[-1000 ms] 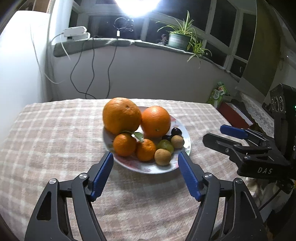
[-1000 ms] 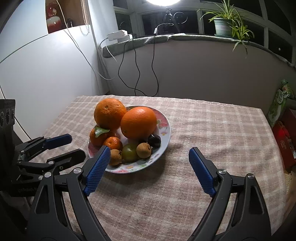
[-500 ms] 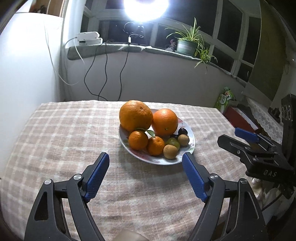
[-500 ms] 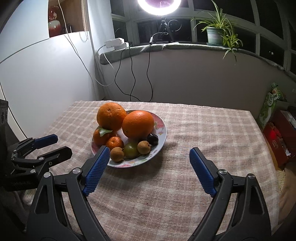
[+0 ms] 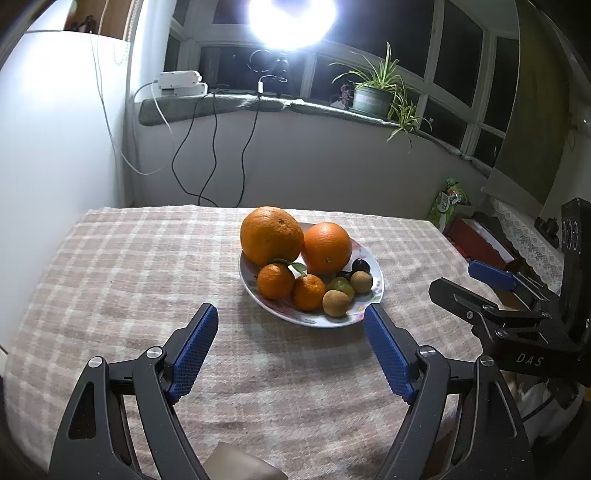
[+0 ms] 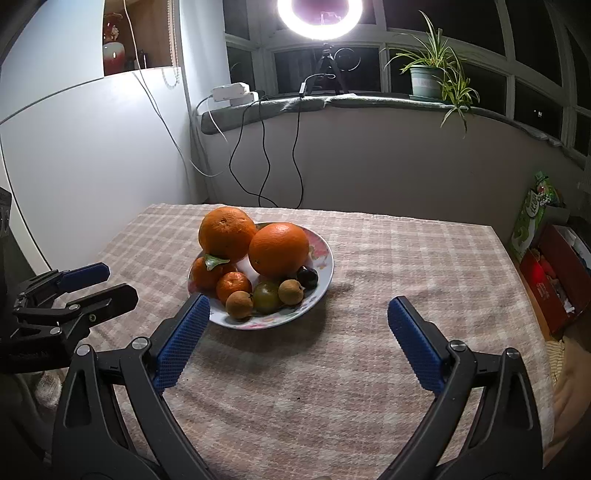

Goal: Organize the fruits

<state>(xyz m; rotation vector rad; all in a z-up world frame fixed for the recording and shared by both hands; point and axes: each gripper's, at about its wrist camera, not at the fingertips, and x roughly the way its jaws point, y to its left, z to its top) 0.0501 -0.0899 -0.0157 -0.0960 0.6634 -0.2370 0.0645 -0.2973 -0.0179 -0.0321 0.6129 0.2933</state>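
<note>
A flowered plate (image 5: 373,266) (image 6: 325,258) sits mid-table, piled with fruit: two big oranges (image 5: 271,236) (image 6: 279,249), two small mandarins (image 5: 275,281) (image 6: 233,287), two brown longan-like fruits (image 5: 335,303) (image 6: 239,304), a green fruit (image 6: 266,297) and a dark plum (image 6: 307,277). My left gripper (image 5: 291,345) is open and empty, short of the plate's near rim. My right gripper (image 6: 297,338) is open and empty, just right of the plate; it also shows in the left wrist view (image 5: 476,284), and the left gripper shows in the right wrist view (image 6: 92,286).
The table wears a plaid cloth (image 6: 369,369). A white wall panel (image 6: 92,155) stands at the left. Behind are a sill with cables (image 6: 266,155), a potted plant (image 6: 428,77) and a ring light (image 6: 319,18). Red boxes and a green bag (image 6: 535,210) lie right of the table.
Both grippers have pulled back and up from the plate, which now looks smaller and farther off. Both stay open and empty. The fruit has not moved.
</note>
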